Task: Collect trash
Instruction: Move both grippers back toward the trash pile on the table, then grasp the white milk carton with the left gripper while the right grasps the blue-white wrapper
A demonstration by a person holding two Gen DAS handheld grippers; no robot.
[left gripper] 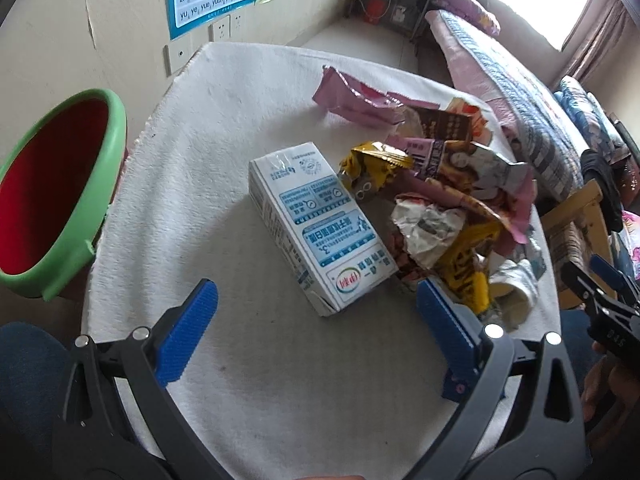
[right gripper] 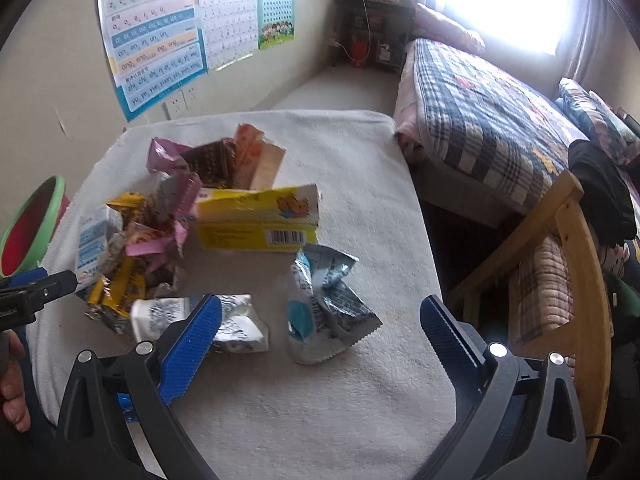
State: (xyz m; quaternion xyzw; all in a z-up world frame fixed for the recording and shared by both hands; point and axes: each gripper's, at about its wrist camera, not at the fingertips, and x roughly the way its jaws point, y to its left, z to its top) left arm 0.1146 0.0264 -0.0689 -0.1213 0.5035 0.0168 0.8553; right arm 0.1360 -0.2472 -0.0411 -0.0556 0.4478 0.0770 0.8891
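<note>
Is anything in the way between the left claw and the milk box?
No. The left claw is open with only bare white cloth between it and the milk box. The wrapper pile sits beside the box.

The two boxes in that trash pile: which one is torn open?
The yellow box, whose ragged end gapes. The blue-and-white milk carton lies flat, seemingly intact, in front of the open left gripper.

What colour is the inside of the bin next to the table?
Red inside the bin, with a green rim; clearest in the left wrist view.
</note>
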